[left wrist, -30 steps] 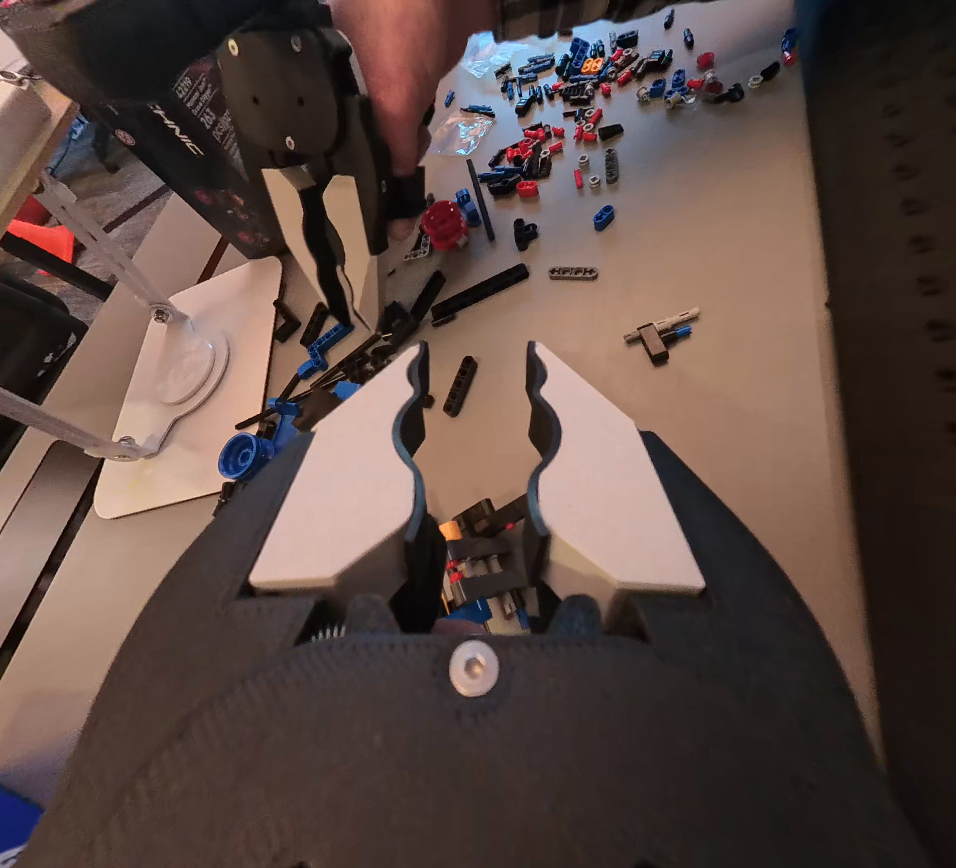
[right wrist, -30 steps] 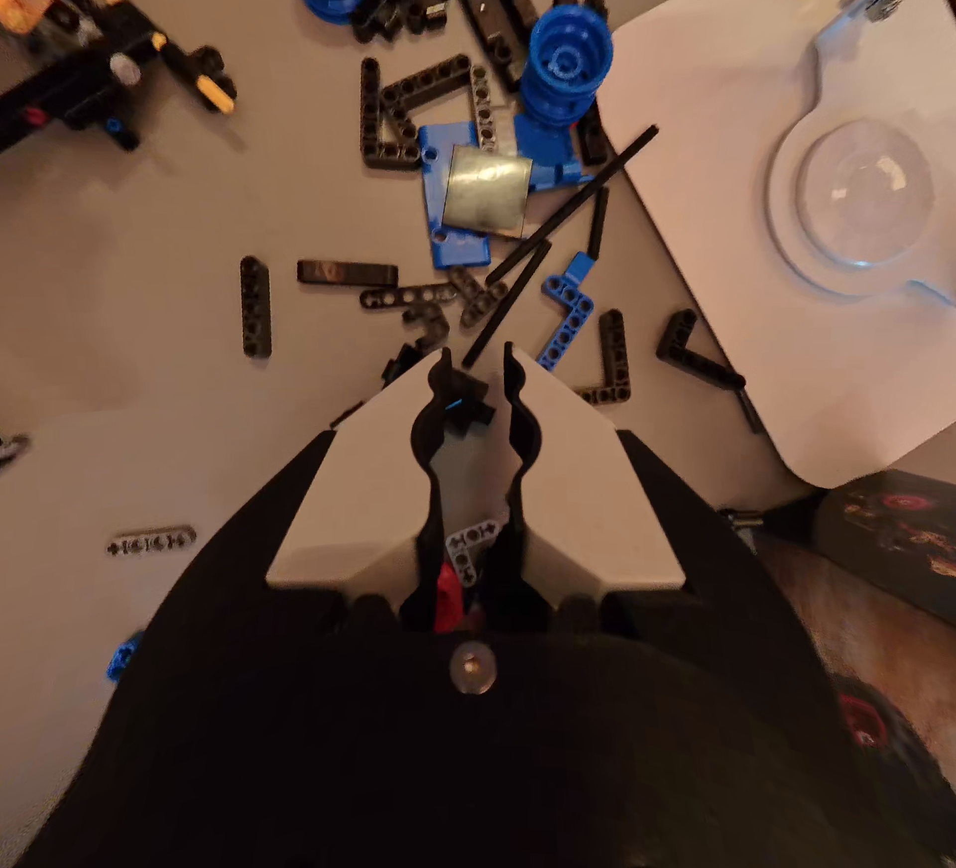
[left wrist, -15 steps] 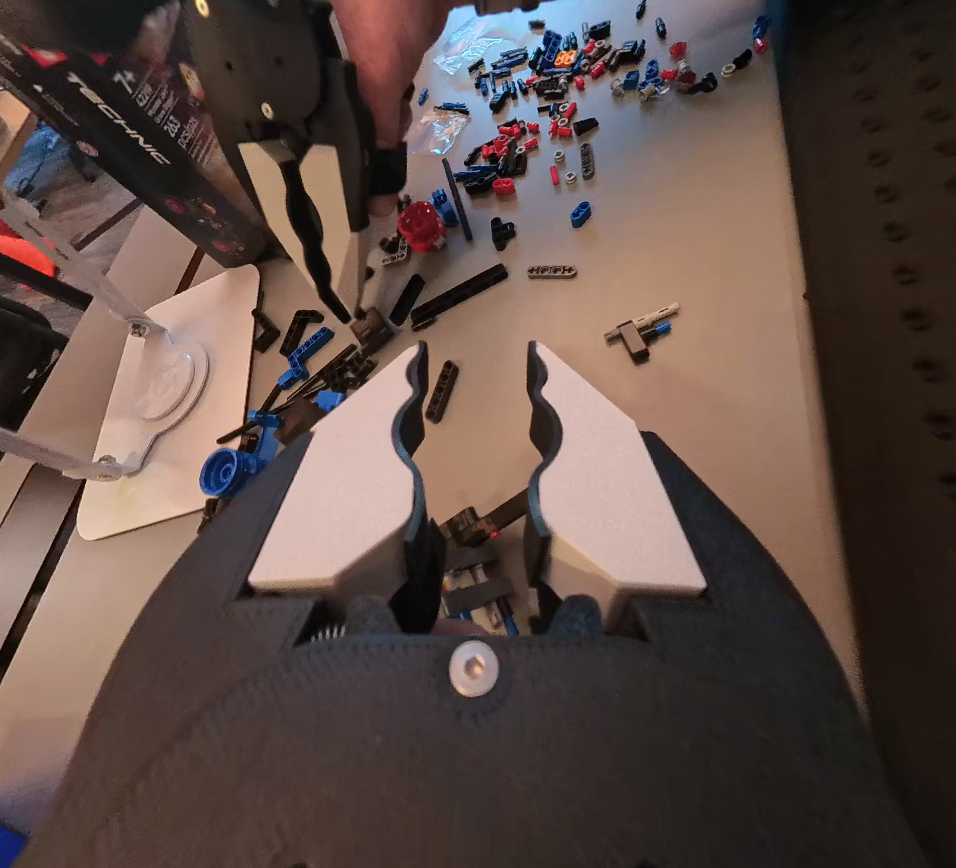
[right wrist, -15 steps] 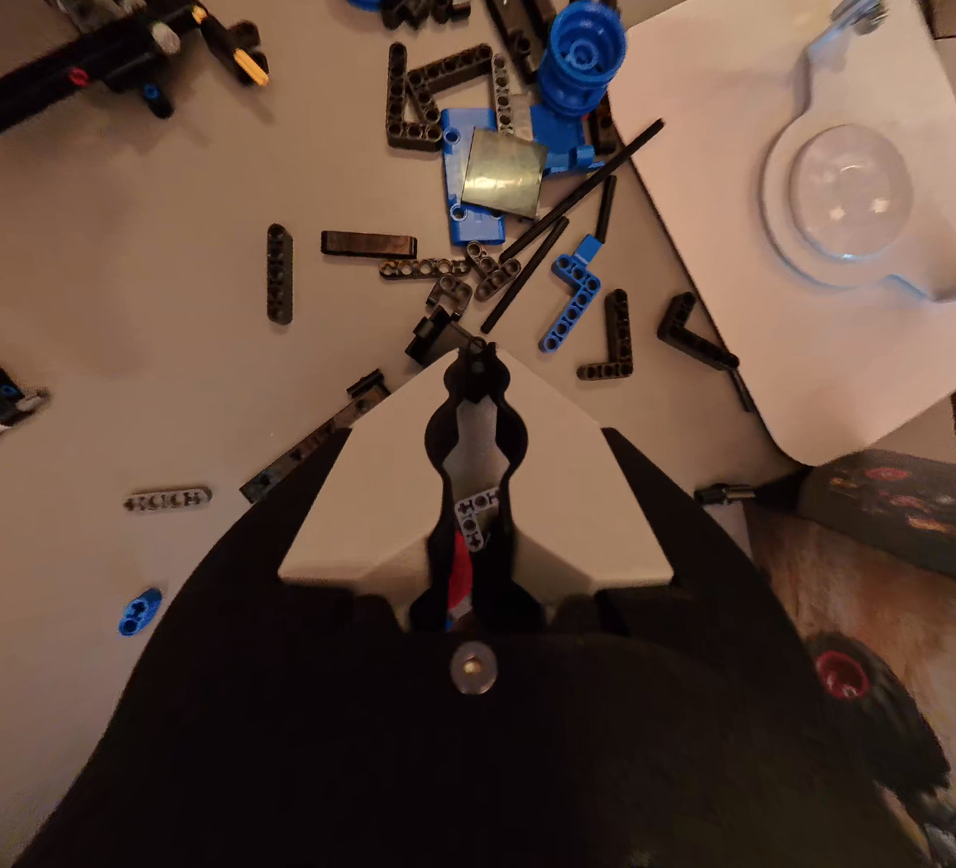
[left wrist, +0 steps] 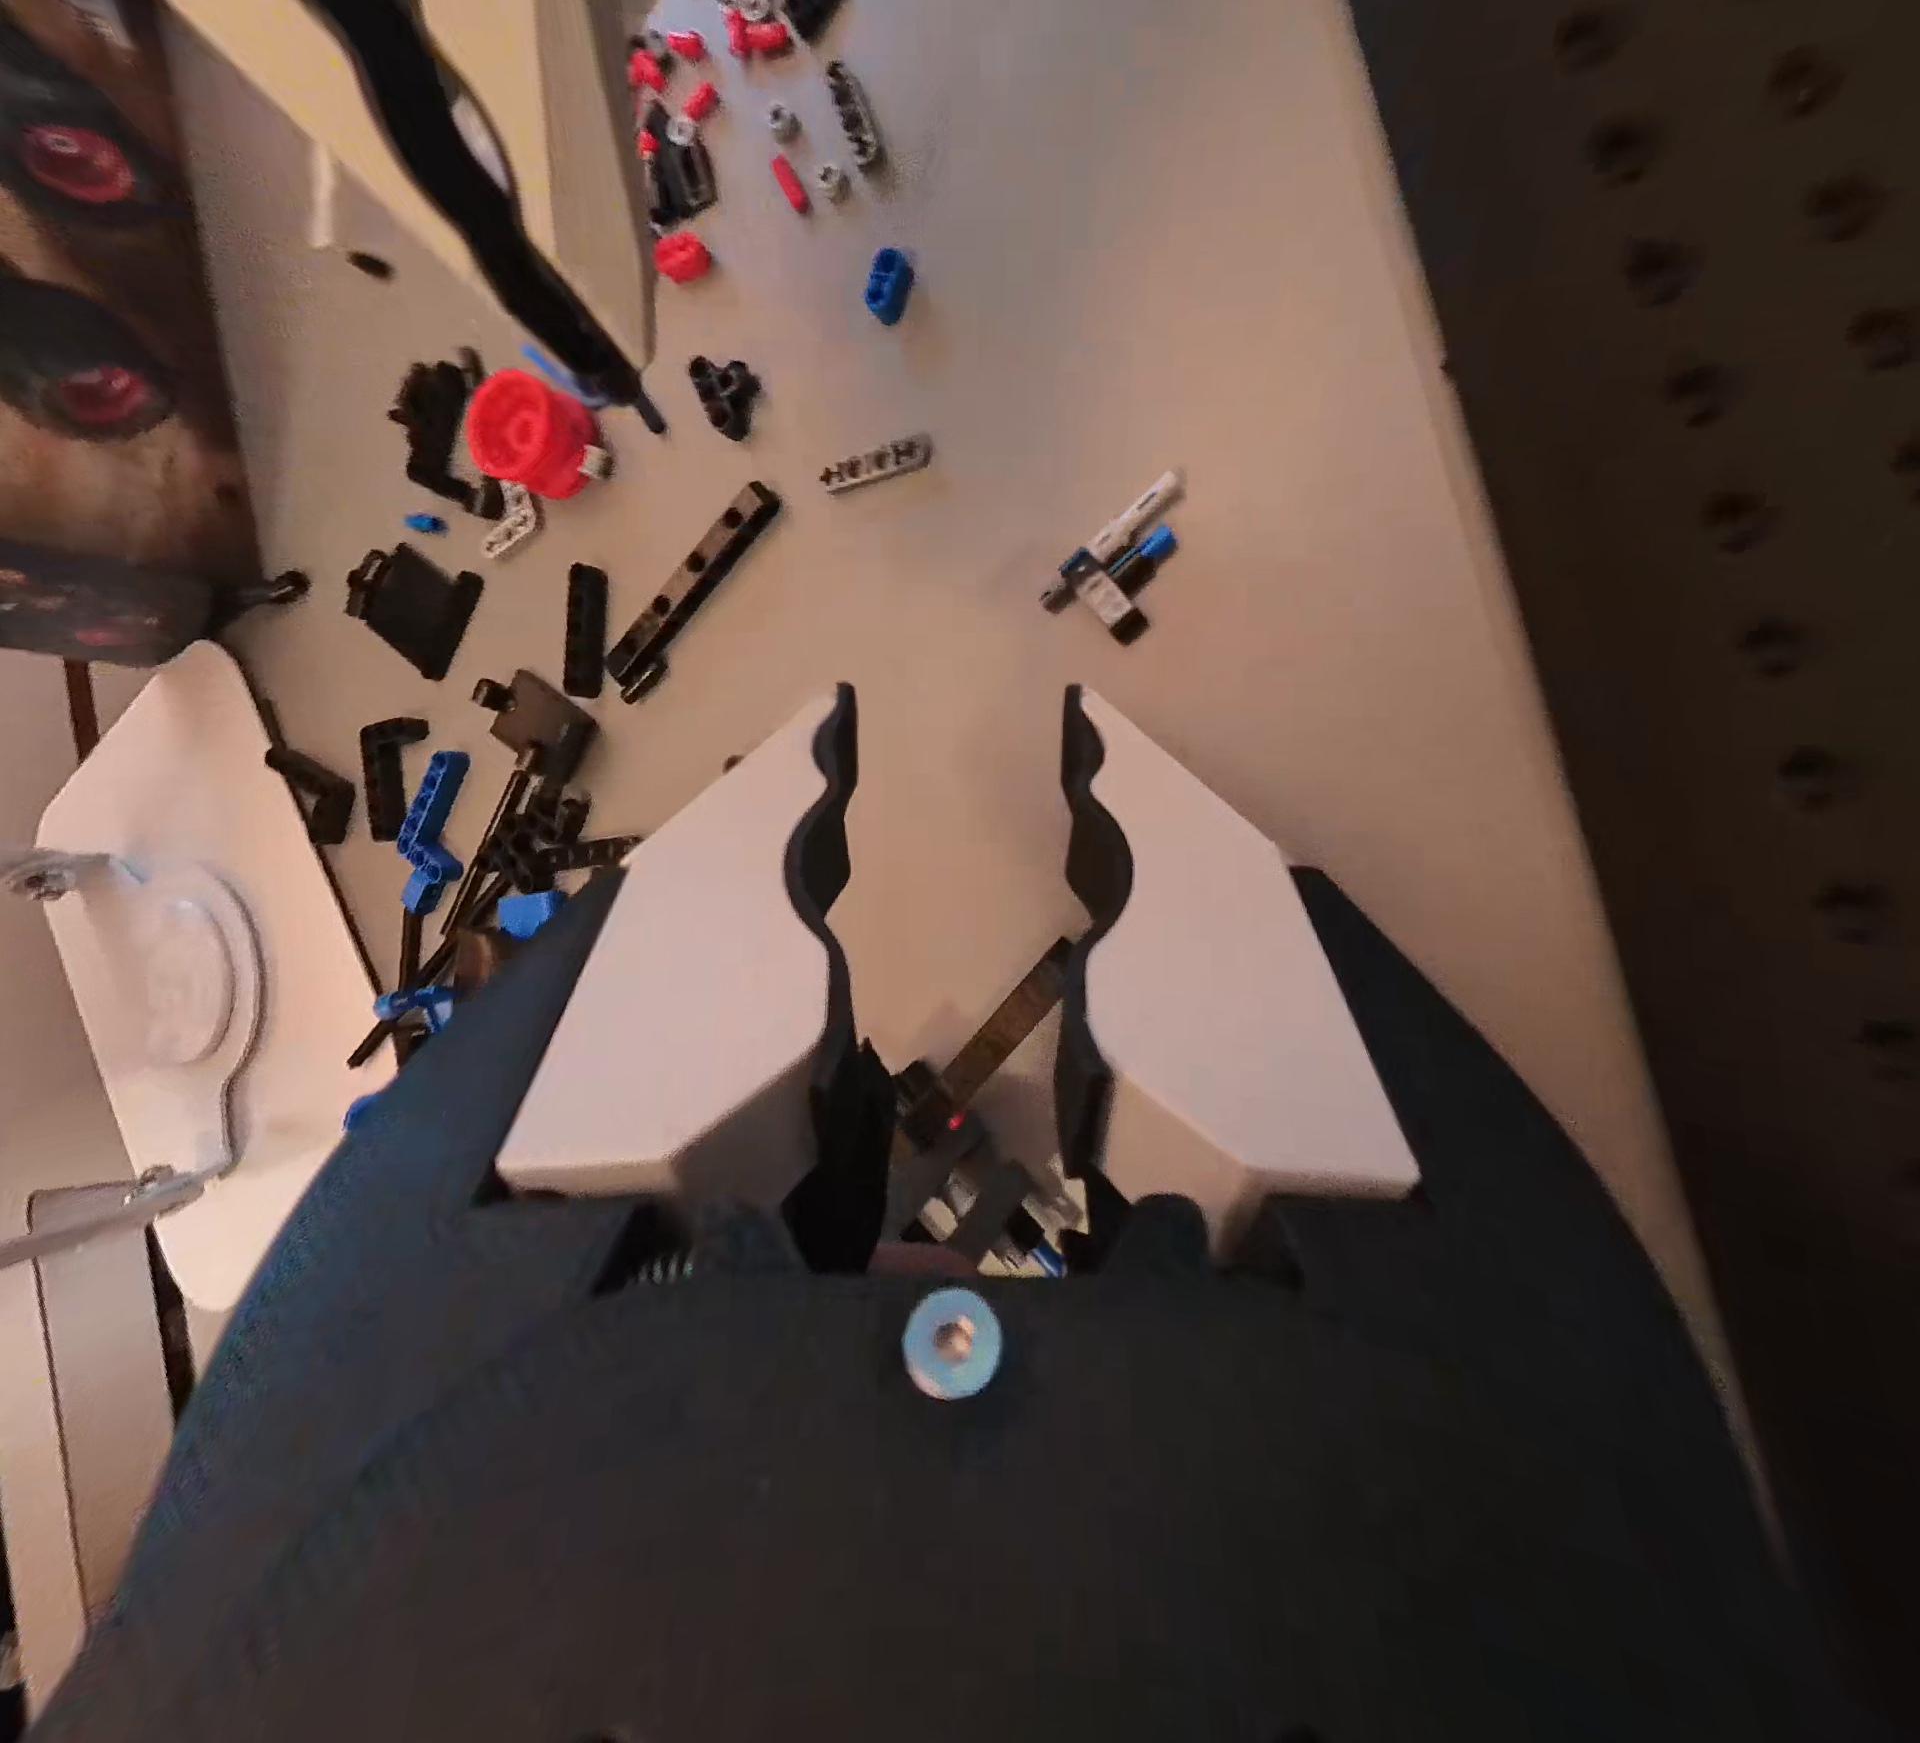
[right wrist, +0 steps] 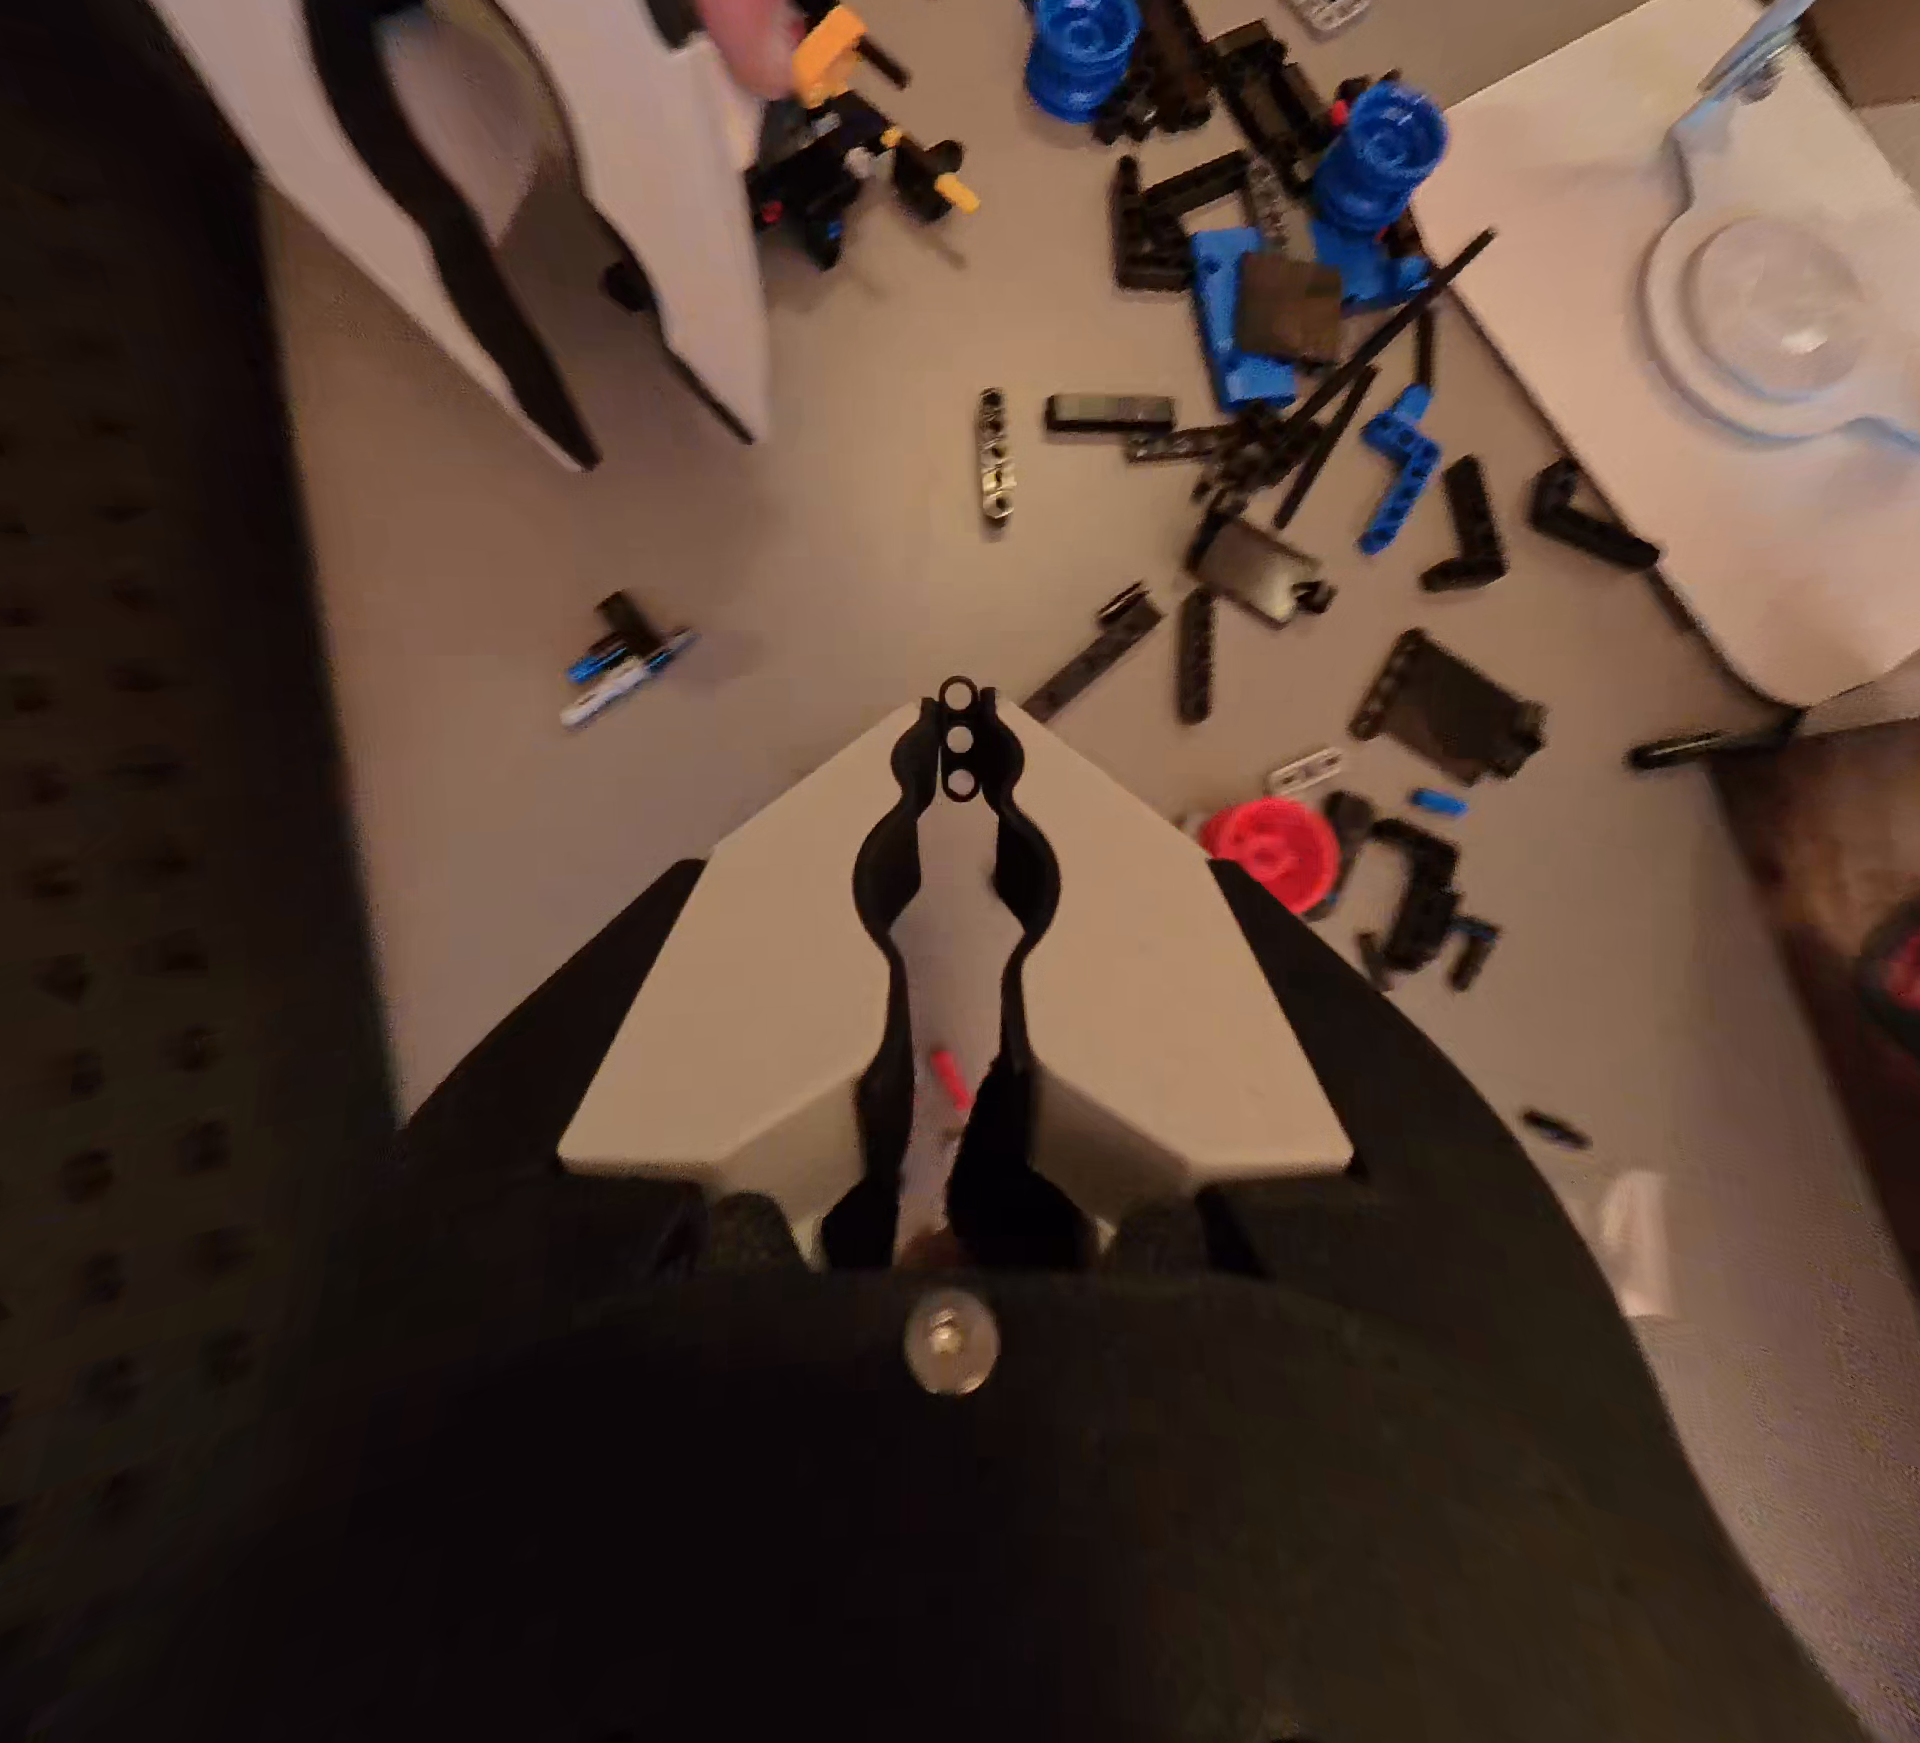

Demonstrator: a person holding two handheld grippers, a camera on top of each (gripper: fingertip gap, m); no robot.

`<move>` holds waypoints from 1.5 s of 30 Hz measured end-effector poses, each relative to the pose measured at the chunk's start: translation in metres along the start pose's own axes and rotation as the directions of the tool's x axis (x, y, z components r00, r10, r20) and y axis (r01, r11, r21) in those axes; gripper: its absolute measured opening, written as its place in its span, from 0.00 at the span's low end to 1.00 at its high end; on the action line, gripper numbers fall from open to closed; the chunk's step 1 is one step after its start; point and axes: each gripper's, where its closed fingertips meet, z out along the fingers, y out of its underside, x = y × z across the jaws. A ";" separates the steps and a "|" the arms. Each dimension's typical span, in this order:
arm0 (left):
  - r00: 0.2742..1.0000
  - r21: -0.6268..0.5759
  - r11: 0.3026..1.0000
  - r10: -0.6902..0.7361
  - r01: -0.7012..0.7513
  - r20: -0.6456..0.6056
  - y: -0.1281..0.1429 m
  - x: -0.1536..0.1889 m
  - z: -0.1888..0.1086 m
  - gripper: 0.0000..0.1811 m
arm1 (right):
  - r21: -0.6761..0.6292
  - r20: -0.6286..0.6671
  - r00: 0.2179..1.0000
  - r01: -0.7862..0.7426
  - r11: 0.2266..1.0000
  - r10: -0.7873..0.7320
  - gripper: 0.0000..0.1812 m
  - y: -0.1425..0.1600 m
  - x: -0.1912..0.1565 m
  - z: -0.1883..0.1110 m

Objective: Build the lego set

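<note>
My right gripper point(right wrist: 958, 706) is shut on a small black beam point(right wrist: 958, 743) with round holes and holds it above the grey table point(right wrist: 831, 810). It also shows at the upper left of the left wrist view point(left wrist: 613, 374), tips near a red wheel hub point(left wrist: 525, 436). My left gripper point(left wrist: 958, 706) is open, and nothing sits between its tips. A partly built black, grey and yellow assembly point(right wrist: 842, 135) lies beneath its base, seen between the finger roots point(left wrist: 977, 1101). In the right wrist view the left gripper point(right wrist: 665, 446) is at the upper left.
Loose black and blue beams point(right wrist: 1299, 446), two blue wheel hubs point(right wrist: 1081, 41) and a red hub point(right wrist: 1273, 852) lie scattered. A white stand base point(right wrist: 1662, 343) lies at the right. A small white-blue piece point(left wrist: 1117, 555), small red and blue parts point(left wrist: 748, 83), the set box point(left wrist: 83, 343) and a dark perforated surface point(left wrist: 1714, 550) border the area. The left gripper's tips are roughly 9 cm from the right gripper's. The red wheel hub point(left wrist: 525, 436) is about 9 cm from my right fingertips. Look for it in the right wrist view point(right wrist: 1248, 841) too.
My right gripper closed on the small black beam, lifted it and drew back from the pile. My left gripper stayed open and moved forward, closer to the right one.
</note>
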 end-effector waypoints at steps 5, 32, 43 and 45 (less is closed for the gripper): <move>0.990 -0.076 0.993 0.076 -0.085 -0.123 0.001 0.015 0.017 0.20 | -0.023 0.052 0.998 -0.044 0.999 0.046 0.02 0.028 -0.042 0.002; 0.995 -0.157 0.985 -0.085 0.077 -0.051 -0.020 0.048 0.041 0.18 | -0.030 0.054 0.998 0.042 0.999 -0.040 0.06 0.062 -0.087 0.016; 0.966 -0.132 0.957 -0.251 0.257 0.060 -0.017 0.051 0.042 0.07 | 0.004 -0.120 0.933 0.343 0.939 -0.340 0.02 0.057 -0.086 0.020; 0.963 -0.133 0.954 -0.259 0.267 0.081 -0.018 0.051 0.042 0.07 | -0.026 -0.188 0.865 0.468 0.883 -0.464 0.02 0.059 -0.084 0.018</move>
